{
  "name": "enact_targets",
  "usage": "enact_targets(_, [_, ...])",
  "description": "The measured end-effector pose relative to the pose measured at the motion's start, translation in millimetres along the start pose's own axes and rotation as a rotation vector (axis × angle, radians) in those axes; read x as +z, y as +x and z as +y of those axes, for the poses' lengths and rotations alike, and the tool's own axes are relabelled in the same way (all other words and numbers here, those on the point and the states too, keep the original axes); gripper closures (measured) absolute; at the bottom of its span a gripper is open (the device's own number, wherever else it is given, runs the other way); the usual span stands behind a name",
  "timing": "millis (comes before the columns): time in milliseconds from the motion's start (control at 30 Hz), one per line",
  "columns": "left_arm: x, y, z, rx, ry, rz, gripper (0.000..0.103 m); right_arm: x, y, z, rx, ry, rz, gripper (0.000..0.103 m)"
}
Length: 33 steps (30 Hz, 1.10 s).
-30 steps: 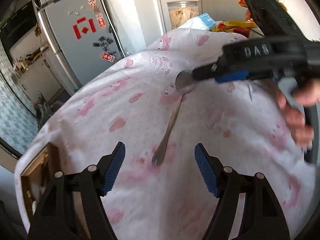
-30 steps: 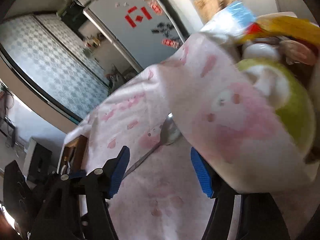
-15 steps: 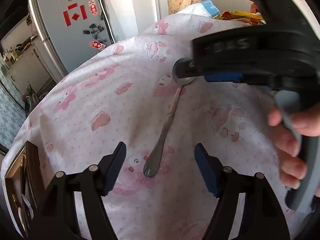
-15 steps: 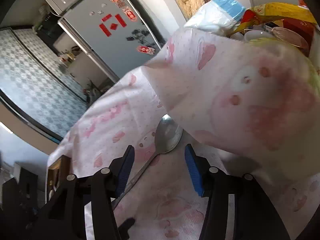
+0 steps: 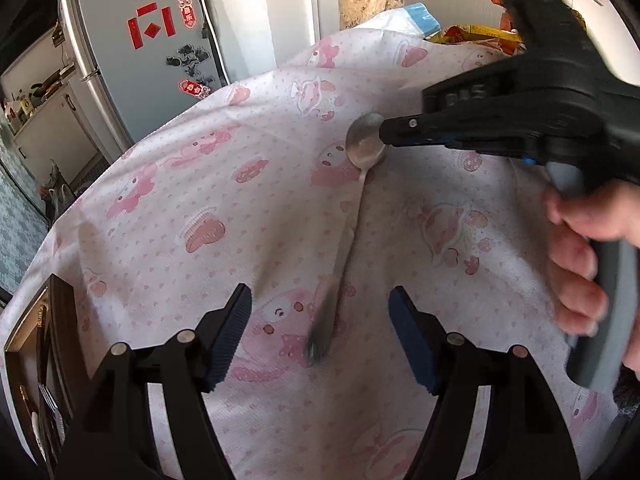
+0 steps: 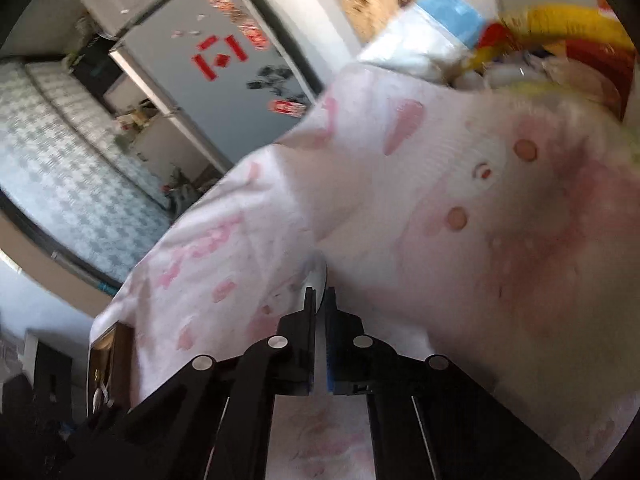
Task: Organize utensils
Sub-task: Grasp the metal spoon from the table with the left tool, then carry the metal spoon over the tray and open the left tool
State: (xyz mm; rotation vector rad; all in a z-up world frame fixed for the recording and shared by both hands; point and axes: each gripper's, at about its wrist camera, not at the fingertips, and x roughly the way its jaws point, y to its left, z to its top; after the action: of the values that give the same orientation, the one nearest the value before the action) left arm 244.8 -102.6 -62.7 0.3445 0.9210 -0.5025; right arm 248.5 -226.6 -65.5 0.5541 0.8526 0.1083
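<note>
A metal spoon [image 5: 366,146] lies on the pink-patterned cloth [image 5: 200,200], bowl far, handle running toward me. My right gripper [image 5: 383,133] comes in from the right, held by a person's hand [image 5: 580,272], and is shut on the edge of the spoon's bowl. In the right wrist view the bowl of the spoon [image 6: 316,276] shows edge-on between the closed pads of the right gripper [image 6: 319,300]. My left gripper [image 5: 320,306] is open and hovers over the blurred end of the handle, which sits between its fingers untouched.
A wooden tray [image 5: 40,340] holding small items sits at the cloth's left edge. A cloth-covered hump [image 6: 480,220] rises just right of the spoon. A jar [image 5: 370,0] and snack bags [image 5: 480,34] stand behind it. A fridge [image 5: 152,60] stands far left.
The right gripper's jaws have closed from wide open onto the spoon's bowl. The left gripper stays open over the handle end, which now looks blurred.
</note>
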Motion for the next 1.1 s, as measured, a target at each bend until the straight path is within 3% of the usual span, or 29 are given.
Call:
enact_targets(100, [-2,0,-1,-0.003,-0.016,-0.003,0.030,-8,-12,8,0.050,-0.019,0.003,0.101])
enact_targets(200, [-4,-2,1,-0.035,-0.052,-0.001,0.042,-13,-20,13,0.100,-0.022,0.019,0.102])
enact_targets(333, [-7,-9,-9,-0.049,-0.036,0.002,0.093,-18,-35,20,0.140,-0.029,0.017,0.102])
enact_targets(733, [-30,-61,-11,0.010,-0.009,-0.045,0.095,-32,-64,54,0.189,-0.081,0.011,0.102])
enact_targets(1100, [-92,-131,50,0.112,-0.122,-0.070,0.095,-76,-58,160,0.300,-0.196,0.068,0.102])
